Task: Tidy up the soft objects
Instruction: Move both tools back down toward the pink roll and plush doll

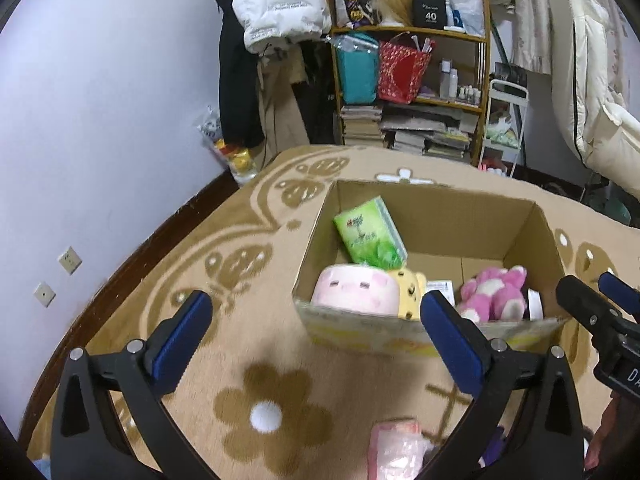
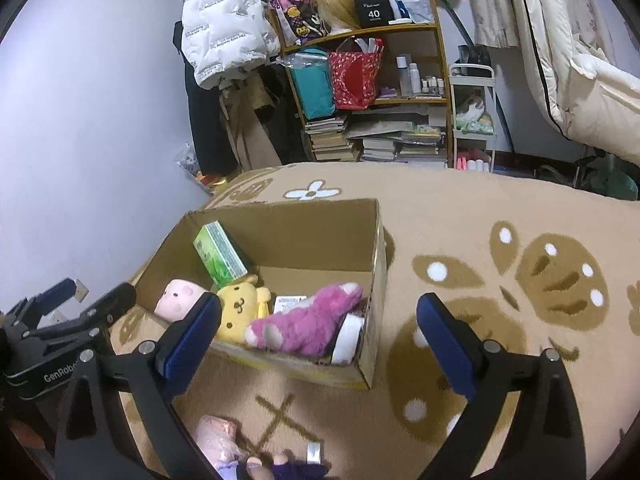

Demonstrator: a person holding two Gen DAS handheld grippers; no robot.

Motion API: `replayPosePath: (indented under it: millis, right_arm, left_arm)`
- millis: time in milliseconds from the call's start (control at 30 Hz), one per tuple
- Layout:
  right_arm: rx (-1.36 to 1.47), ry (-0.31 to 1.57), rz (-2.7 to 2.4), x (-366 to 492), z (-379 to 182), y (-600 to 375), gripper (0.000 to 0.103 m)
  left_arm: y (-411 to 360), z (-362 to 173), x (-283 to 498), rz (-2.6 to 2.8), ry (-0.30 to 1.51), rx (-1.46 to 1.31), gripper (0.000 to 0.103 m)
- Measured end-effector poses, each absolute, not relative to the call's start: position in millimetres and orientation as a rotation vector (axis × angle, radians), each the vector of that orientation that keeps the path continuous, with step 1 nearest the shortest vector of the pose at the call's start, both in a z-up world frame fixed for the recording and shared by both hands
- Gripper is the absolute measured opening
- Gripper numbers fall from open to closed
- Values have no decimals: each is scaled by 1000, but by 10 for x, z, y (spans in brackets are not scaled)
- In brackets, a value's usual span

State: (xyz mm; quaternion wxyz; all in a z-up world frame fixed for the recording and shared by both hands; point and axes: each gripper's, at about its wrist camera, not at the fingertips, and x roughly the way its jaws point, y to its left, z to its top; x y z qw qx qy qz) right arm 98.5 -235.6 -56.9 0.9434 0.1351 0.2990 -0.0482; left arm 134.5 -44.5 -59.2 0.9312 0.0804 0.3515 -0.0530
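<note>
**Soft goods on patterned blanket, partly boxed**

1. Left gripper (image 1: 316, 322): jaws released, spread wide, nothing between the blue pads; it hangs above the tan blanket (image 1: 160, 280) just short of the near wall of the box.
2. Right gripper (image 2: 320, 328): jaws likewise released and empty, its left finger (image 2: 192, 328) overlapping the box's near wall in the right wrist view.
3. Pink wrapped pack (image 1: 394, 446): lies on the blanket at its near edge, outside the box, below the grippers. Beside it, in the right wrist view, a small doll in dark purple (image 2: 280, 466), only partly in frame.
4. Cardboard box (image 2: 372, 280): open-topped, standing on the blanket. Contents along the near wall, left to right: pink pig plush (image 1: 354, 288); yellow dog plush (image 2: 240, 308); magenta bear plush (image 2: 308, 320) lying on its side; white roll (image 2: 348, 338) in the near right corner. A small white labelled packet (image 2: 290, 302) sits behind the bear.
5. Green tissue pack (image 1: 370, 234): leaning against the box's left wall, toward the far left corner.
6. Wooden shelf unit (image 1: 412, 92): beyond the blanket's far edge, holding bags, bottles and stacked books.
</note>
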Motion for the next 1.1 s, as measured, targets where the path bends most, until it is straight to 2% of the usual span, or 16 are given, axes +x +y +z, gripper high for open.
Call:
replayPosePath:
  millis: [367, 733, 1100]
  right_arm:
    - [380, 725, -51, 779, -683, -2347, 102]
    - [323, 820, -11, 539, -747, -2058, 102]
    - [220, 949, 18, 497, -923, -1780, 102]
  left_arm:
    - [-401, -523, 1081, -123, 800, 165, 103]
    - [-402, -574, 872, -137, 849, 221, 103]
    - [-382, -892, 896, -141, 937, 229, 103]
